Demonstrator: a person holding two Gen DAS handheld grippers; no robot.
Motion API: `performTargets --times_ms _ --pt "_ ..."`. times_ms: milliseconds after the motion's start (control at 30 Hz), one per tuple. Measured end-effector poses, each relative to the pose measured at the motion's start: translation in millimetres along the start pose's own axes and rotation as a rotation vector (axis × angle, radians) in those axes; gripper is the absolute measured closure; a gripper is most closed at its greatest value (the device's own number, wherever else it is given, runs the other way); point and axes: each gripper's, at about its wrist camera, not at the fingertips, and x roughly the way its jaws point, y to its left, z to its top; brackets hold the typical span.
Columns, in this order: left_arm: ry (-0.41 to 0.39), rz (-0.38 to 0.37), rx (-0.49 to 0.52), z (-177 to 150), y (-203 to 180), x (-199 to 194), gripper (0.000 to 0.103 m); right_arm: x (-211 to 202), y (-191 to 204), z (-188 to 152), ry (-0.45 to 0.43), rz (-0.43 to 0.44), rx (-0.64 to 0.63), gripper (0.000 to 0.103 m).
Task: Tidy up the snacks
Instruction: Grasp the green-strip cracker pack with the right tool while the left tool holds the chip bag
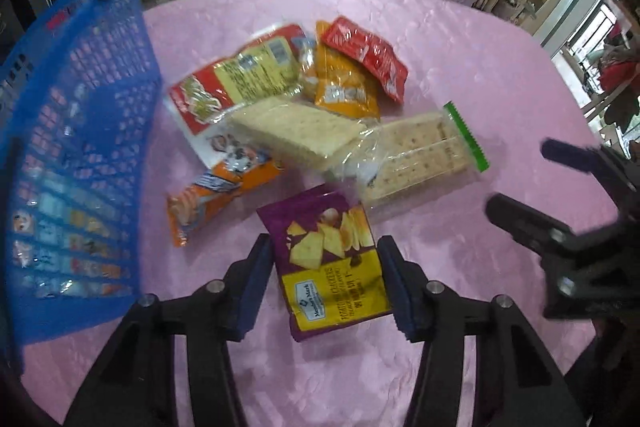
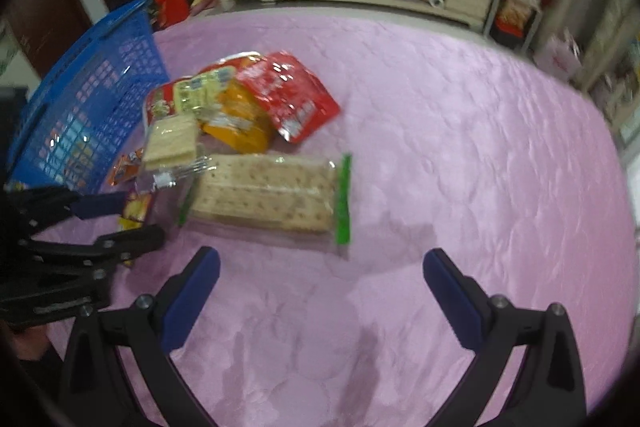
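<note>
left gripper (image 1: 326,283): clamped on purple cracker packet (image 1: 332,259), pads against both edges | just ahead: snack pile (image 1: 280,99) on pink cloth (image 1: 440,67) | far left: blue basket (image 1: 80,147), already holding packets | right gripper (image 2: 320,291): jaws wide apart, empty, green-sealed cracker pack (image 2: 272,199) just ahead

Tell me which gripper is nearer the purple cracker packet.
Left. The left gripper has the purple cracker packet between its fingers. The right gripper hovers open over bare pink cloth, off to the packet's right.
</note>
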Motion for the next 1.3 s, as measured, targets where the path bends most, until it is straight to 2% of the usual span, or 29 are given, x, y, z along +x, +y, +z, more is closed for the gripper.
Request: performTargets --times_ms 167,267,433,567,700,833,933,1000,1067,1100,1133,1200,1300 --pt "-0.030 0.002 0.001 -2 7 -12 0.052 4 31 20 -0.009 0.009 -0.187 0.000" --pt "-0.036 -0.004 0.001 -1 11 -15 0.052 18 47 26 0.034 0.020 -0.300 0.000" --pt "-0.041 0.007 0.033 -1 9 -19 0.052 38 58 28 0.059 -0.020 -0.446 0.000" --pt "-0.022 -0.004 0.031 -2 9 -13 0.052 55 56 32 0.098 -0.002 -0.479 0.000" --pt "-0.020 0.001 -0.004 3 9 -4 0.052 72 58 35 0.131 0.013 -0.563 0.000" --pt "-0.027 0.010 -0.004 2 5 5 0.052 89 57 45 0.189 0.089 -0.592 0.000" --pt "0.001 -0.004 -0.012 0 9 14 0.052 99 53 54 0.226 0.158 -0.571 0.000" --pt "0.001 -0.013 -0.012 -2 12 13 0.052 101 48 56 0.222 0.184 -0.559 0.001" --pt "-0.008 -0.027 -0.005 -2 14 11 0.052 98 45 56 0.201 0.195 -0.566 0.008" --pt "-0.011 -0.030 -0.002 -2 15 9 0.052 92 47 53 0.184 0.204 -0.576 0.020" --pt "-0.016 -0.029 -0.001 -3 16 5 0.052 87 47 50 0.180 0.200 -0.573 0.026" --pt "-0.018 -0.024 -0.005 -4 17 -1 0.052 82 47 42 0.173 0.183 -0.561 0.030" --pt "-0.038 -0.037 0.000 -10 18 -12 0.052 72 45 24 0.143 0.164 -0.512 0.031"
